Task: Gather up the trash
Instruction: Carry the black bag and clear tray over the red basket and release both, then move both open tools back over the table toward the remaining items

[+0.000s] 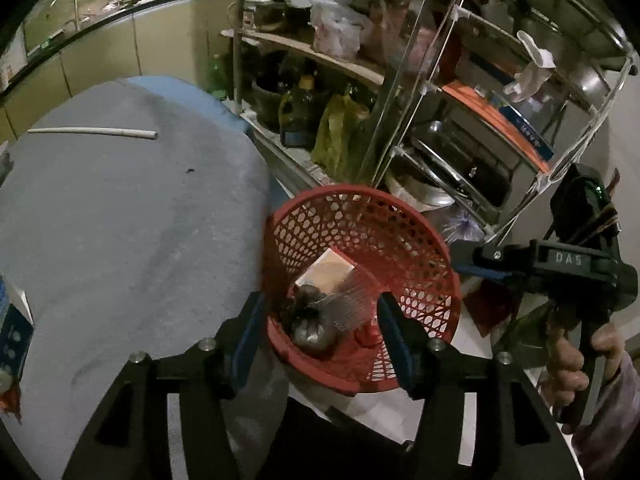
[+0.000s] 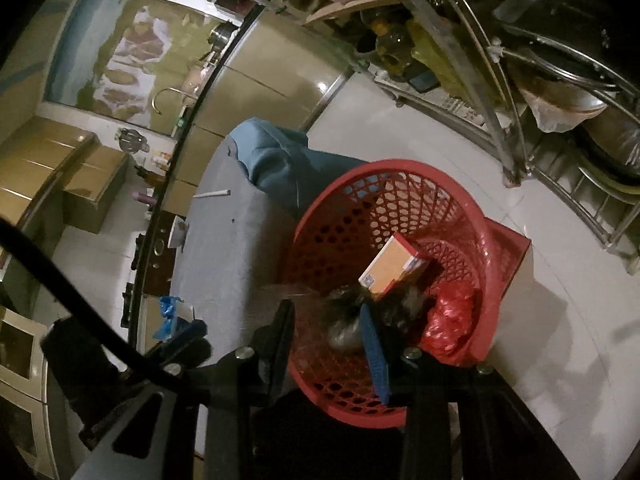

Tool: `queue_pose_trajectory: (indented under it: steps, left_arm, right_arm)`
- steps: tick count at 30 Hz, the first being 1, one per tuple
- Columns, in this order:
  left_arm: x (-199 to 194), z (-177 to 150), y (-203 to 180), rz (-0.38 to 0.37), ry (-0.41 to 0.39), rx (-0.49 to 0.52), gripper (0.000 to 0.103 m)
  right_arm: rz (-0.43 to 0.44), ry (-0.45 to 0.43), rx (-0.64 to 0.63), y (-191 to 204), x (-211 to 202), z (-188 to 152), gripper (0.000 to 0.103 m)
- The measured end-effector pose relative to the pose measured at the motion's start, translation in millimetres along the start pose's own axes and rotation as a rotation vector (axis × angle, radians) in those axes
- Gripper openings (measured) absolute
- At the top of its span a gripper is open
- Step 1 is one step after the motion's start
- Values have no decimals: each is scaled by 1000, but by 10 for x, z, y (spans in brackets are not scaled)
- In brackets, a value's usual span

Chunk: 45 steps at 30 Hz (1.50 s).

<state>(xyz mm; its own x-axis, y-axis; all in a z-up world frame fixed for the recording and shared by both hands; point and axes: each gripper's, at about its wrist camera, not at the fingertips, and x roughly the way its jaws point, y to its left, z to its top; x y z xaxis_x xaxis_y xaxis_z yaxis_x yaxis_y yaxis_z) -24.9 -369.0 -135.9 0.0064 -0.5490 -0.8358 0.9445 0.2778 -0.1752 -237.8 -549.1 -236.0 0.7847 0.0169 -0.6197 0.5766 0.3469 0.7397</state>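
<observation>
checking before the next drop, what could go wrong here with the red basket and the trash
1. The red basket sits tight against the table's edge; a bump from the left gripper, hovering open above it, could tip or shift it.
2. The orange box leans loosely on the other trash and may slide.
3. The white stick left on the table is thin and could roll when grasped.

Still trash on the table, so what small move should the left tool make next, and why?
Probably swing the left tool back toward the white stick on the grey table. Its jaws stand open and empty over the red basket, which already holds a box and bags.
</observation>
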Motion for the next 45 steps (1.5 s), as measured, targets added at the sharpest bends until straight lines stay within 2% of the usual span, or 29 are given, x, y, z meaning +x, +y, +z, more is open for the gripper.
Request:
queue_pose_trajectory:
  steps: [5, 9, 13, 20, 26, 30, 34, 39, 41, 45]
  left_arm:
    - [-243, -176, 243, 50, -25, -41, 61]
    - [-496, -494, 542, 109, -22, -120, 62]
    - [-723, -766, 738, 162, -36, -176, 62]
    - [-1145, -1178, 1045, 272, -111, -259, 63]
    - [-1454, -1656, 1555, 344, -138, -400, 63]
    - [-1614, -1832, 1923, 381, -162, -500, 63]
    - [-1729, -1819, 2255, 404, -203, -574, 68]
    - [-1736, -1617, 2557, 382, -264, -656, 68]
    - [-1692, -1514, 2603, 367, -286, -654, 68]
    - [-1485, -1280, 2647, 374, -275, -609, 68]
  right_arm:
    - [14, -36, 15, -10, -69, 66, 37]
    - [29, -32, 0, 108, -17, 48, 37]
    - [54, 4, -46, 365, 134, -42, 37]
    - [86, 83, -167, 973, 477, -219, 37]
    - [104, 167, -257, 1425, 811, -452, 37]
    - [108, 217, -295, 1607, 1008, -623, 37]
    - [105, 250, -313, 1679, 1136, -739, 37]
    - [89, 270, -312, 1685, 1215, -789, 37]
    - [83, 272, -309, 1677, 1226, -782, 37]
    - [79, 270, -300, 1651, 1220, -754, 37]
